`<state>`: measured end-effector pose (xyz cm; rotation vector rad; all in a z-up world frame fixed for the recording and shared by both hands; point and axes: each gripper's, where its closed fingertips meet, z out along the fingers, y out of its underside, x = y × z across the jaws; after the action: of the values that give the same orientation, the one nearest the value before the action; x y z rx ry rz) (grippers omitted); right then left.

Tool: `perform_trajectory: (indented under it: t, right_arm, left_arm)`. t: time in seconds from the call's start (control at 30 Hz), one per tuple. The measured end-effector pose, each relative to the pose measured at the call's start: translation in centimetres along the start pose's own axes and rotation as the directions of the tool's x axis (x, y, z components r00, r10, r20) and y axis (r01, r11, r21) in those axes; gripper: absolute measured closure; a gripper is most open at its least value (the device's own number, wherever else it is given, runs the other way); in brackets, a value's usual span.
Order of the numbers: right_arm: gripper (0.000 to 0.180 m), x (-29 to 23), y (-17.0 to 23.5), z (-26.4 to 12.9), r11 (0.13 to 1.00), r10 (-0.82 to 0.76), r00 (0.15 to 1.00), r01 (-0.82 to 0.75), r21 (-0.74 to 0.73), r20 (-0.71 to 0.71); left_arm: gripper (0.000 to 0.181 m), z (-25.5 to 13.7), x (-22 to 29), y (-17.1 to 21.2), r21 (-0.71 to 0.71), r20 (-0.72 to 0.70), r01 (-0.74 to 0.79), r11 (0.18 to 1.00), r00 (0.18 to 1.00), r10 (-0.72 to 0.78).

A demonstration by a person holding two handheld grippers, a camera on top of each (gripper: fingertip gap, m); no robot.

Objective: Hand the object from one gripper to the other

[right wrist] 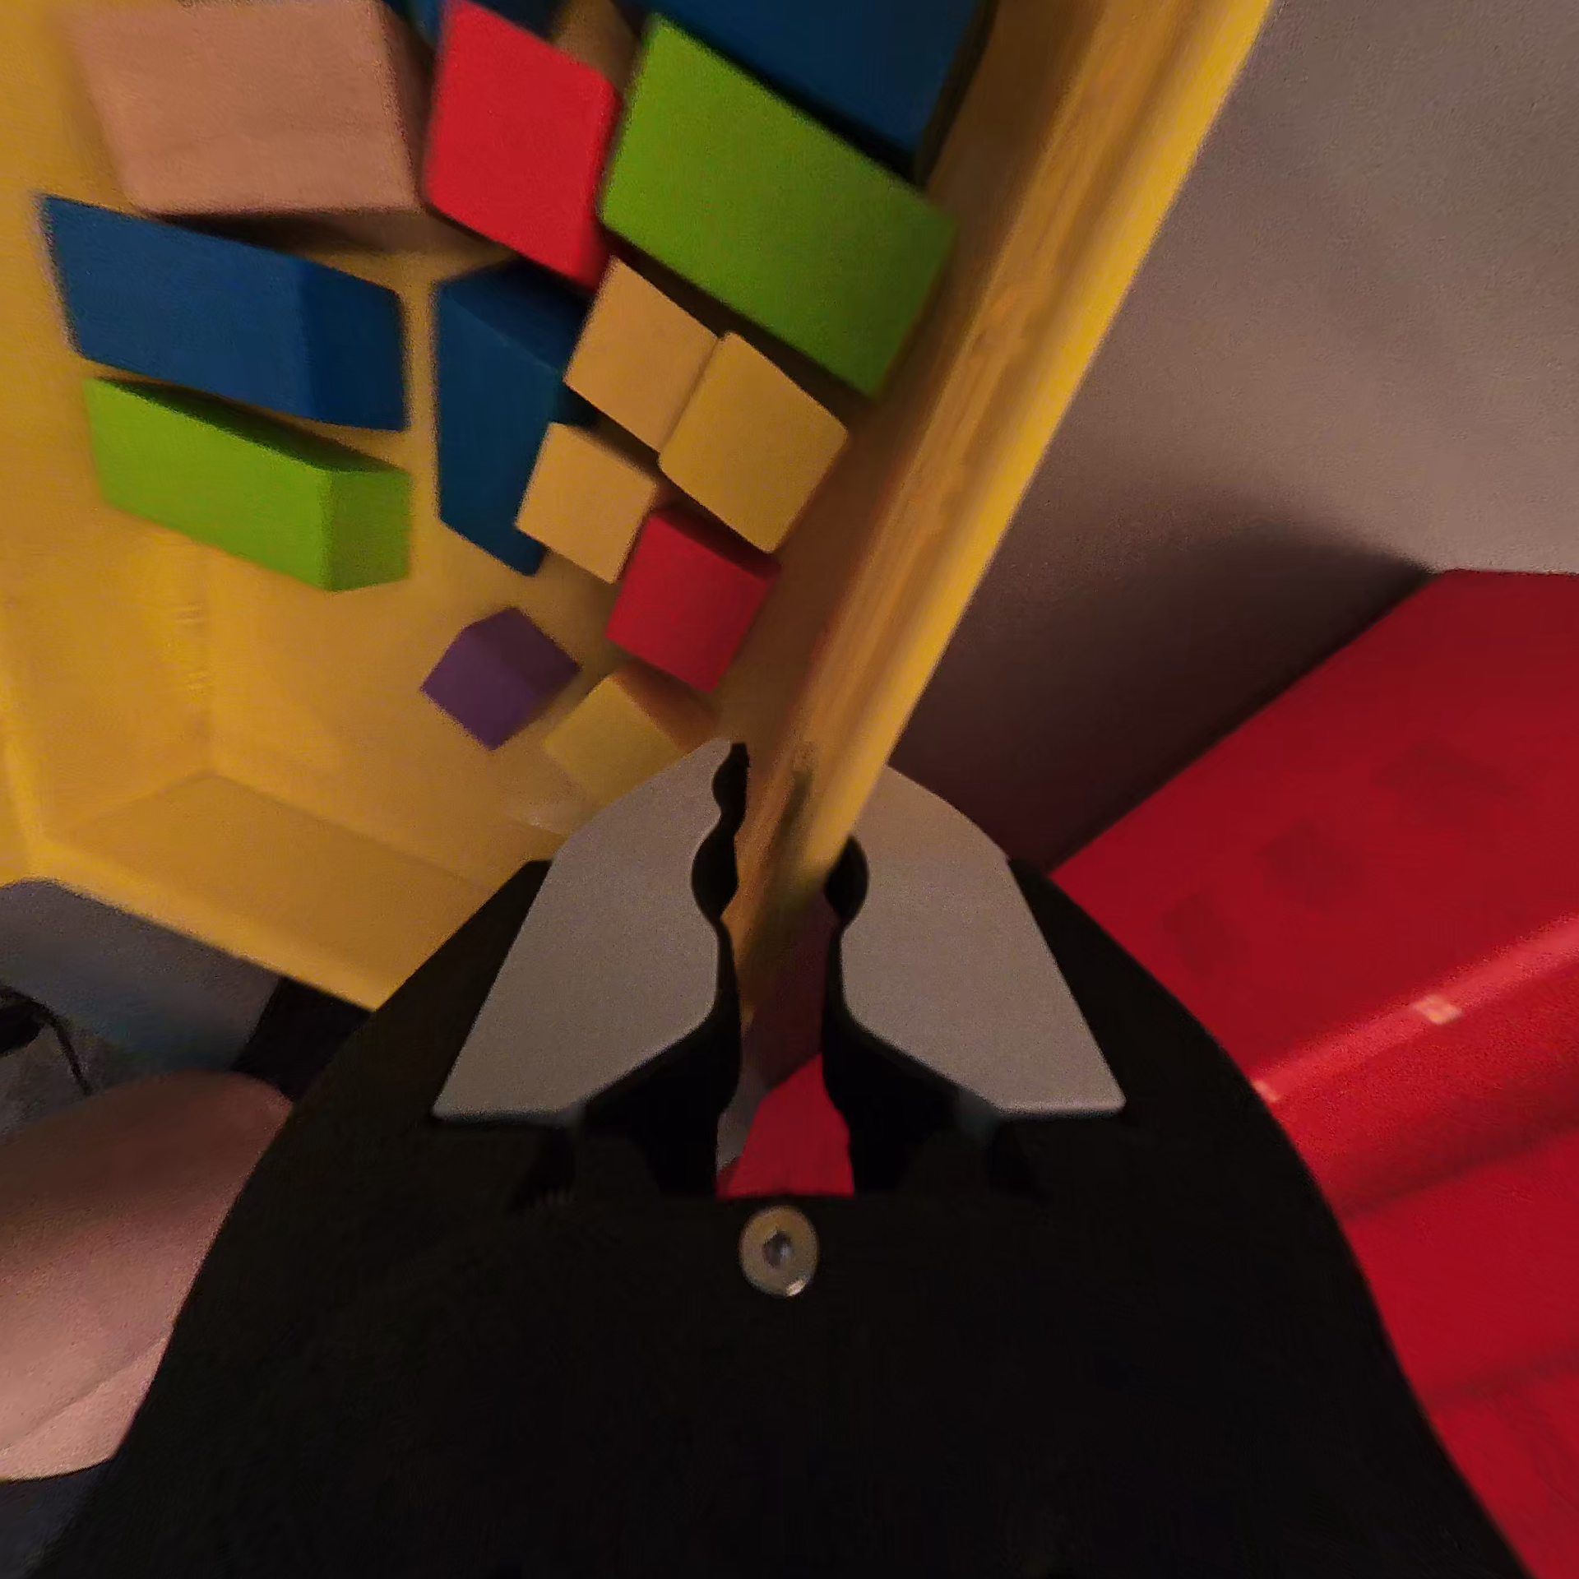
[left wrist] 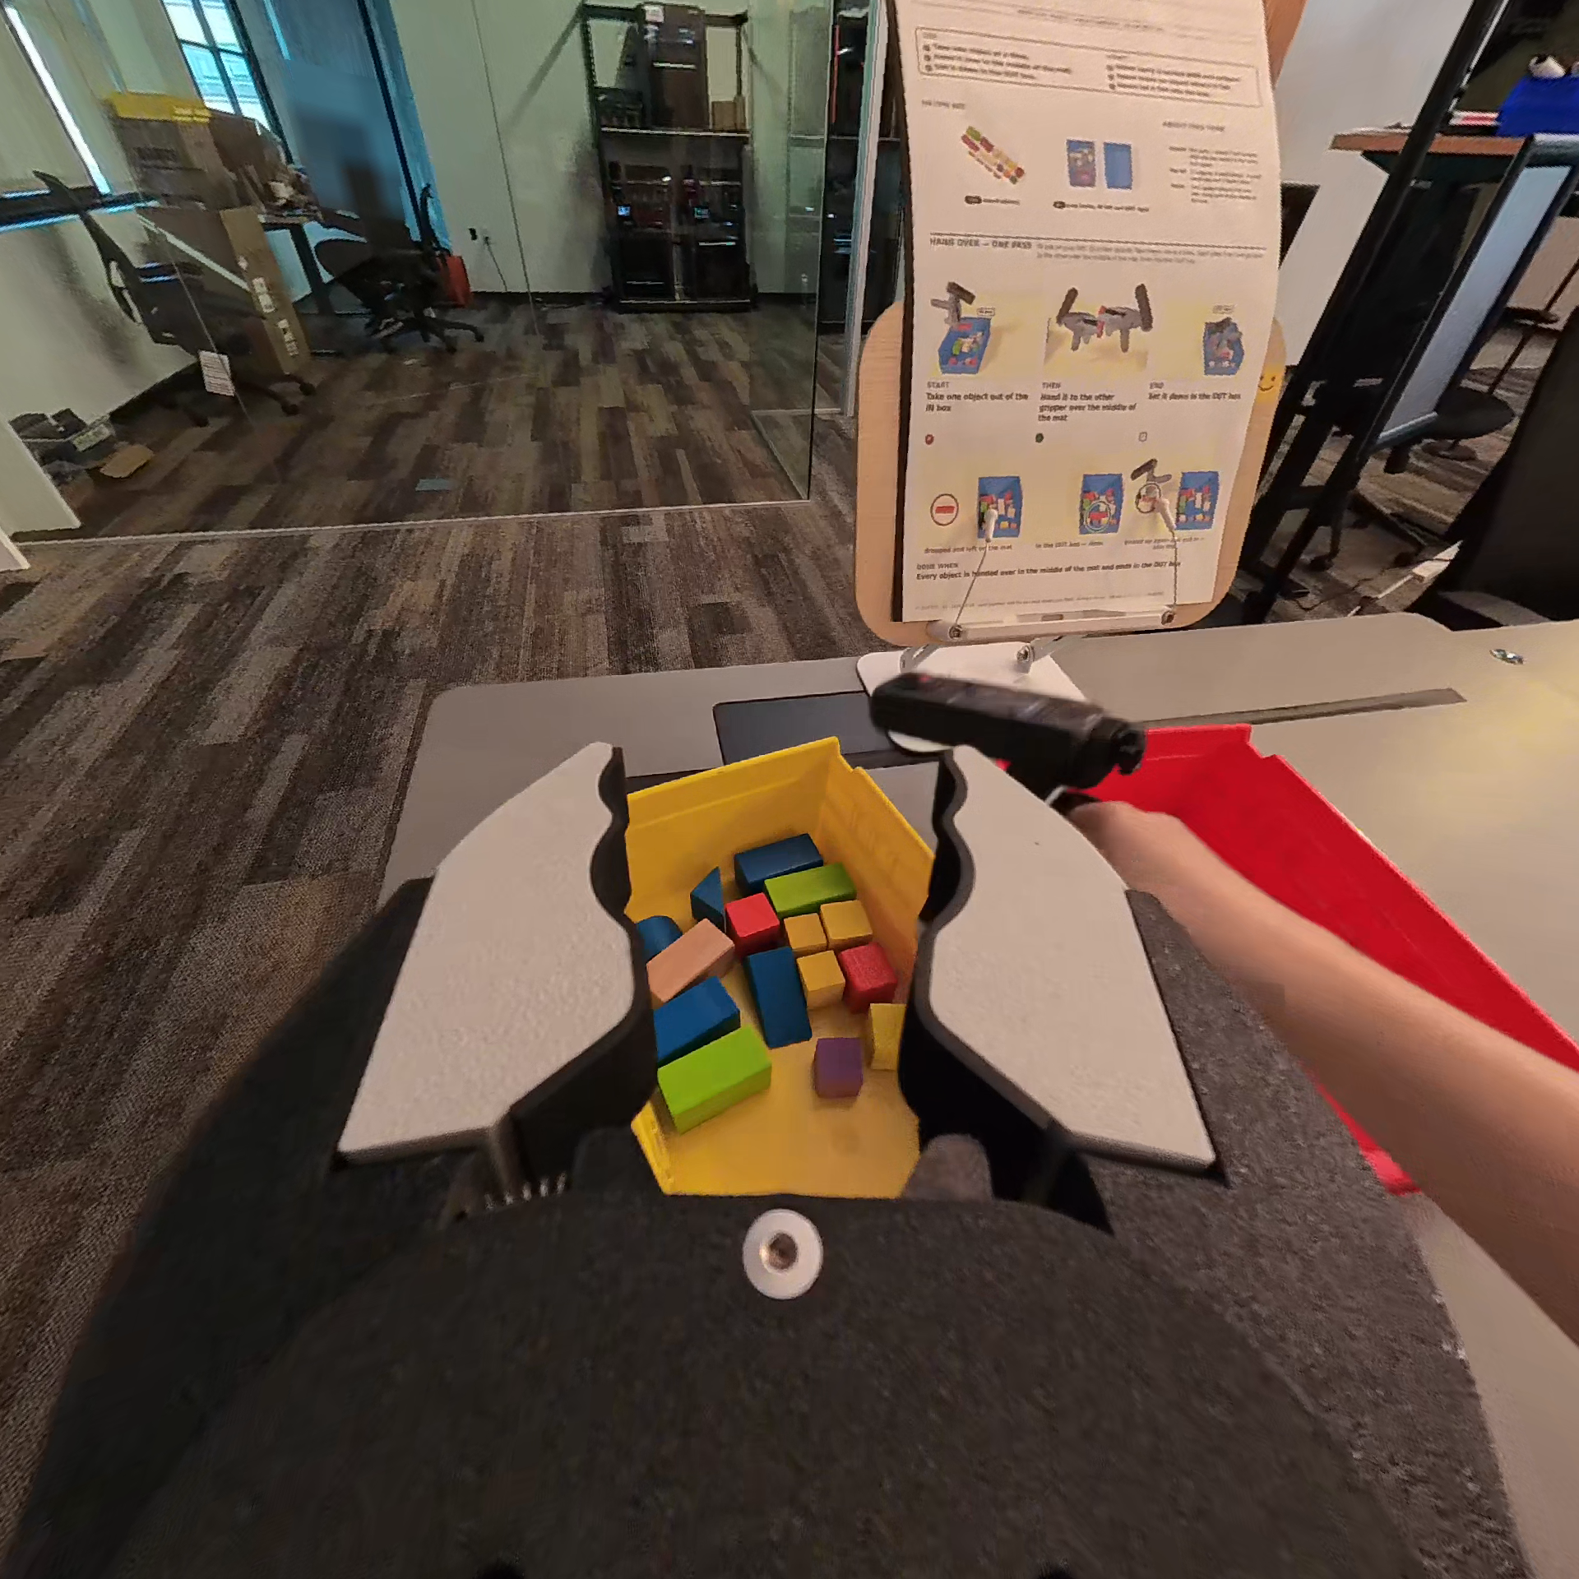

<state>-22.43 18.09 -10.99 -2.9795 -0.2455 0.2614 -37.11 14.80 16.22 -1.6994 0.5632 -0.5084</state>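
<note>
Painted wooden blocks (left wrist: 773,965) lie loose in the yellow bin (left wrist: 726,795); none is held yet. They are judged light, rigid and somewhat slick, best taken across two flat parallel faces, as on the purple cube (right wrist: 500,675), which lies apart. The left gripper (left wrist: 773,863) is held wide apart above the bin. The right gripper (right wrist: 799,795) is nearly closed, empty, over the bin's wall beside the red bin (right wrist: 1367,854).

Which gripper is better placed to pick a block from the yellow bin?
Left gripper: open, directly above the wooden blocks in the yellow plastic bin. Right gripper is nearly shut astride its wall.
</note>
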Motion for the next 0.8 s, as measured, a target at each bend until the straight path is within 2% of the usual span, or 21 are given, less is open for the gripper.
perform_trajectory:
  t: [0.1,0.2,0.27,0.33,0.4,0.5,0.57,0.63,0.67,0.7,0.8]
  right_arm:
    - [0.162,0.6,-1.1,-5.1,0.975,-0.094,0.995,0.099,0.201,-0.036]
    - [0.162,4.3,0.2,-11.4,0.896,-0.133,0.974,0.197,0.398,-0.184]
    - [0.153,9.3,2.8,-14.8,0.873,-0.039,0.957,0.173,0.456,-0.288]
    - [0.146,14.9,6.3,-16.7,0.871,0.120,0.941,0.053,0.489,-0.316]
    - [0.127,18.9,10.1,-16.0,0.878,0.261,0.932,-0.120,0.462,-0.253]
    - [0.123,22.3,14.0,-12.8,0.892,0.343,0.913,-0.244,0.380,-0.220]
    - [0.121,21.7,15.2,-9.7,0.909,0.346,0.929,-0.297,0.293,-0.129]
    - [0.123,21.9,16.5,-7.1,0.926,0.352,0.924,-0.321,0.198,-0.146]
    - [0.135,21.9,17.0,-6.0,0.937,0.336,0.930,-0.314,0.152,-0.153]
    - [0.160,21.8,17.4,-5.0,0.945,0.322,0.935,-0.309,0.105,-0.150]
    - [0.171,22.3,17.0,-4.8,0.934,0.349,0.933,-0.338,0.115,-0.091]
  left_arm:
    - [0.111,0.1,0.5,0.0,-0.003,-0.008,-0.010,1.000,1.000,0.010]
    - [0.111,0.4,1.0,0.1,-0.012,-0.023,-0.015,1.000,1.000,0.015]
    - [0.111,0.5,1.2,0.1,-0.021,-0.027,-0.019,1.000,0.999,0.019]
    - [0.111,0.7,1.5,0.0,-0.019,-0.027,-0.023,1.000,0.999,0.023]
    - [0.111,0.9,1.9,0.0,-0.020,-0.028,-0.031,0.999,0.999,0.030]
    - [0.111,1.5,2.8,0.1,-0.038,-0.031,-0.056,0.998,0.998,0.055]
    - [0.110,2.0,3.6,0.3,-0.056,-0.039,-0.080,0.995,0.996,0.077]
    - [0.110,2.5,4.3,0.6,-0.077,-0.044,-0.103,0.992,0.994,0.100]
    - [0.110,2.7,4.7,0.7,-0.086,-0.046,-0.116,0.990,0.993,0.113]
    - [0.110,2.9,5.1,0.8,-0.093,-0.050,-0.129,0.987,0.991,0.125]
    - [0.110,3.3,6.0,1.0,-0.106,-0.064,-0.159,0.982,0.986,0.153]
